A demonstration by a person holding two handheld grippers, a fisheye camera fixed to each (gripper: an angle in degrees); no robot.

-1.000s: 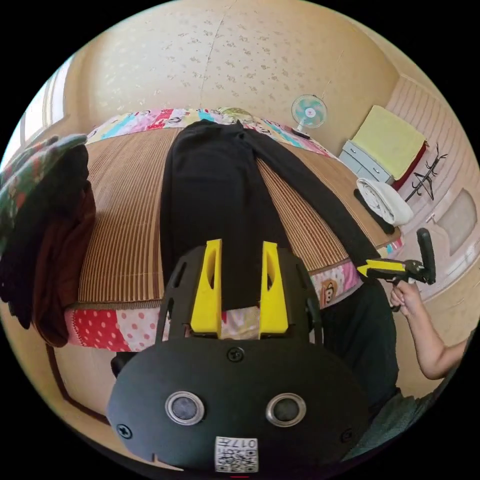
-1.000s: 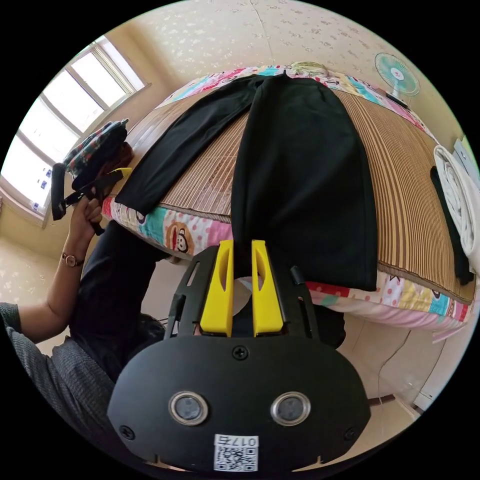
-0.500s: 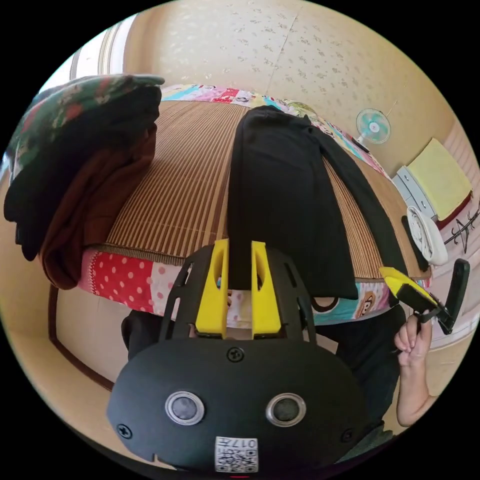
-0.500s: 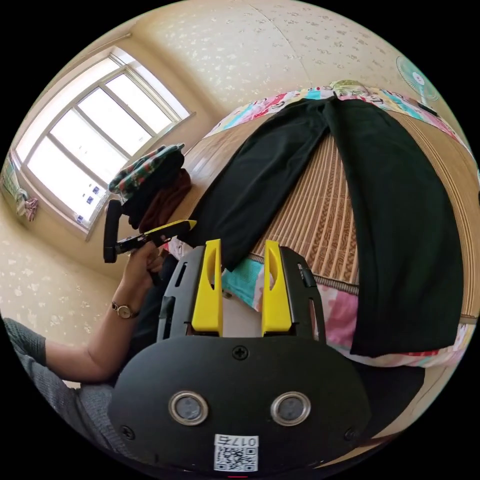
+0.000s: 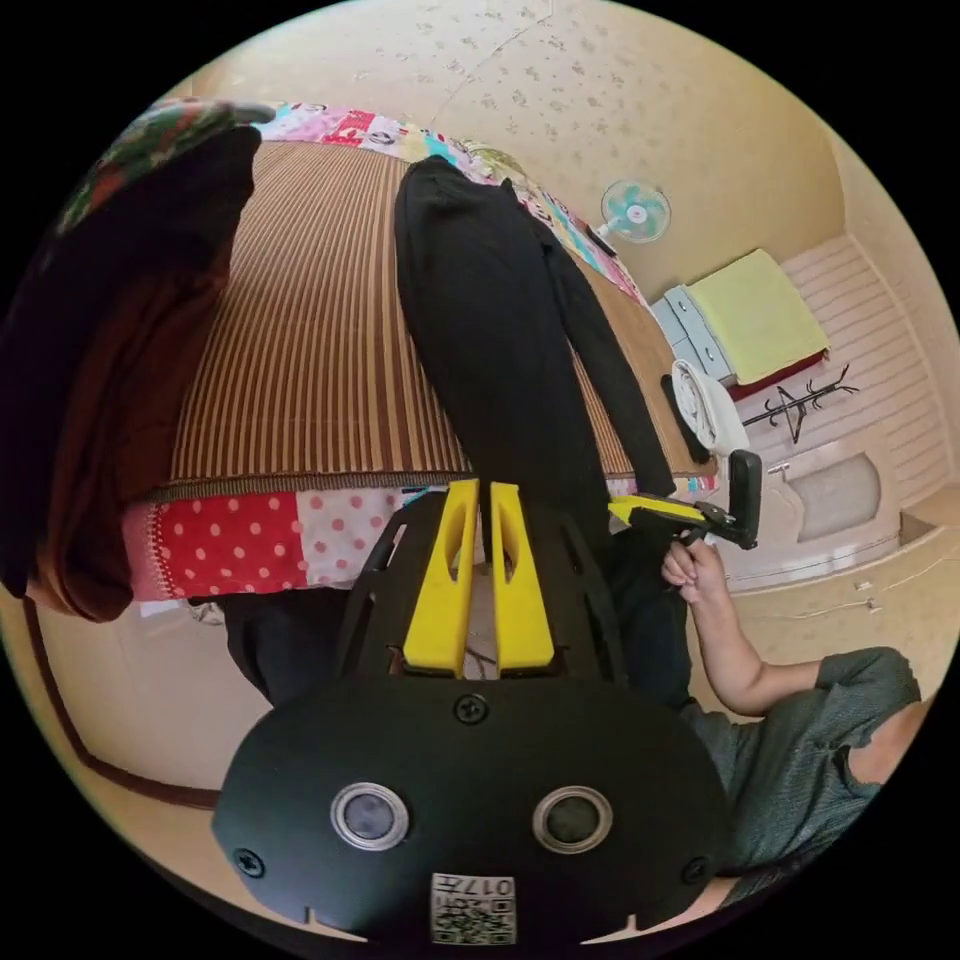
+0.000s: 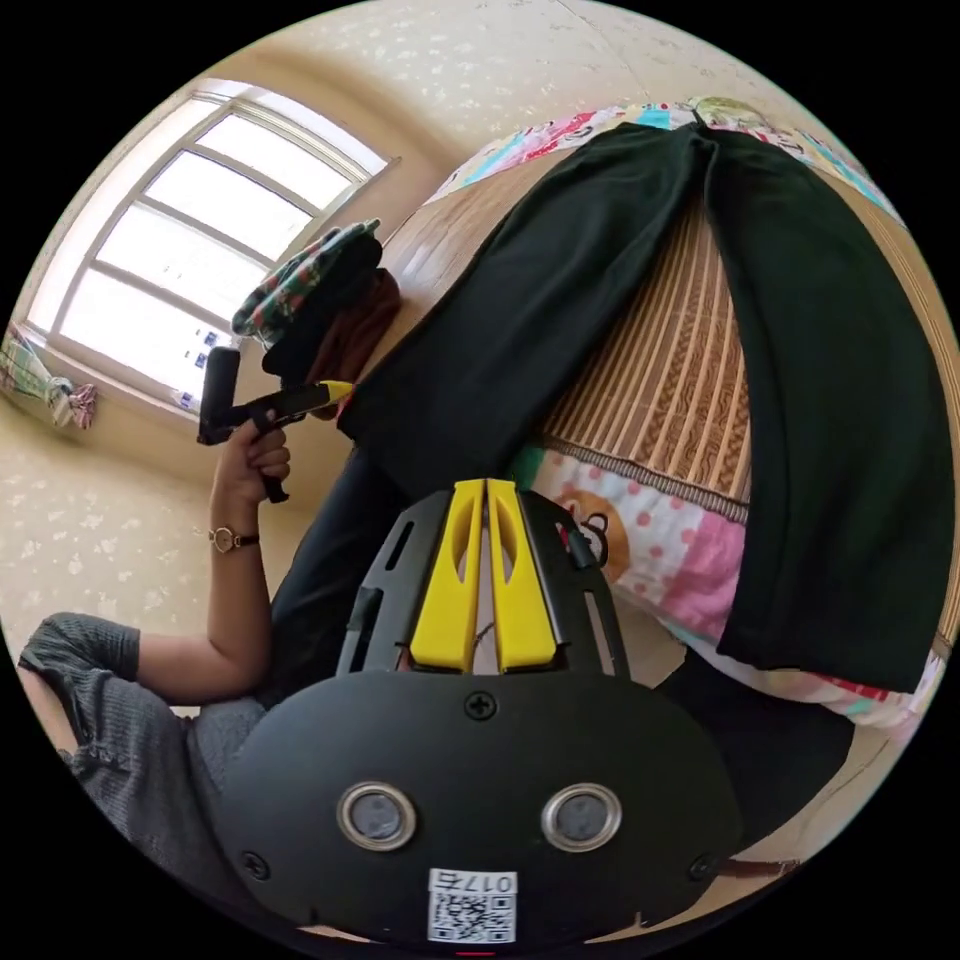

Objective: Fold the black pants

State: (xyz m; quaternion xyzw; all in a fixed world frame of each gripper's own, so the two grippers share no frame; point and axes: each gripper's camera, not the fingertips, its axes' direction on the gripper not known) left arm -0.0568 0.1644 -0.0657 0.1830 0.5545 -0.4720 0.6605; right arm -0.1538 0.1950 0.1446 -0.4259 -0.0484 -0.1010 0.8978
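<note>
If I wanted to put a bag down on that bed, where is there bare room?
The widest free patch is the striped mat between the pile of clothes at one end and the black pants. A narrow wedge of mat shows between the two pant legs. Past the pants it is tighter: a rolled white cloth lies there.

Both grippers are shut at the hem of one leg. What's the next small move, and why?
Probably lift both grippers slightly to test the grip. The left gripper and right gripper sit shut at the two corners of one hem of the black pants, at the bed edge, but I can't tell whether cloth is caught between the fingers.
</note>
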